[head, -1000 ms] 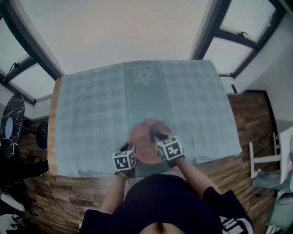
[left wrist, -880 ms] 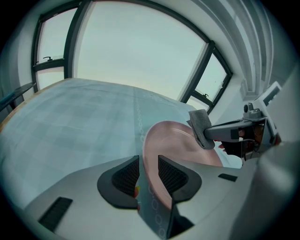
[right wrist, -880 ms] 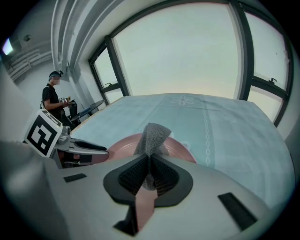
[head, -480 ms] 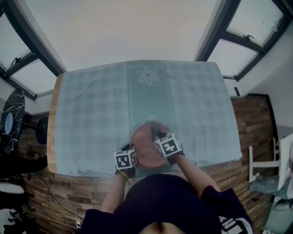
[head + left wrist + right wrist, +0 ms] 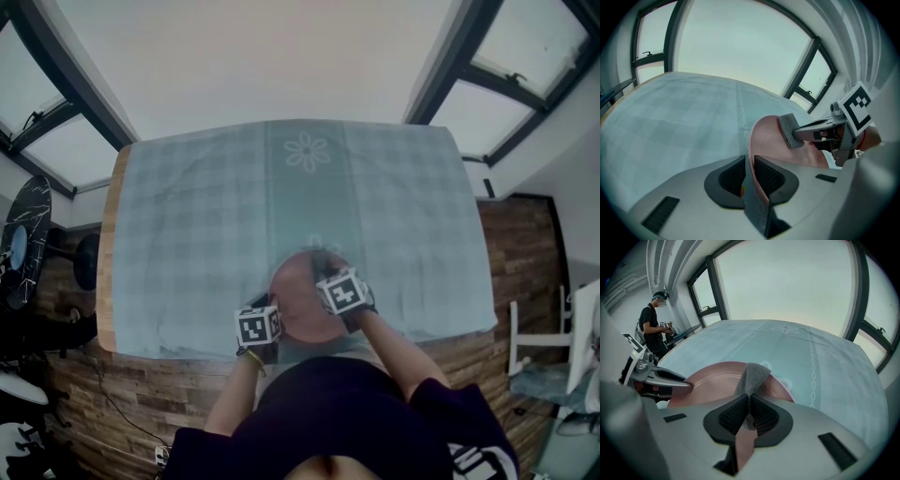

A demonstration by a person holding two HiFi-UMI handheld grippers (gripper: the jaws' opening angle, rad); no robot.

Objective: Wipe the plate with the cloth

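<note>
A pink-brown plate [image 5: 298, 292] lies on the checked tablecloth near the table's front edge. My left gripper [image 5: 271, 307] sits at the plate's near left rim. In the left gripper view its jaws [image 5: 749, 171] have just been closing, and the pads now press on the plate [image 5: 769, 140] rim between them. My right gripper [image 5: 322, 269] hangs over the plate, shut on a folded grey cloth [image 5: 752, 376]. The cloth sticks out past the jaws [image 5: 749, 416] just above the plate [image 5: 712, 383]. The cloth [image 5: 789, 130] also shows in the left gripper view, close over the plate's surface.
The pale blue-green tablecloth [image 5: 206, 216] covers the table, with a wooden edge [image 5: 106, 267] bare on the left. Windows surround the far side. A person [image 5: 653, 329] stands in the background at the far left of the right gripper view.
My right gripper has shifted a little farther in over the plate with the cloth. The left gripper has stayed at the plate's near left rim.
</note>
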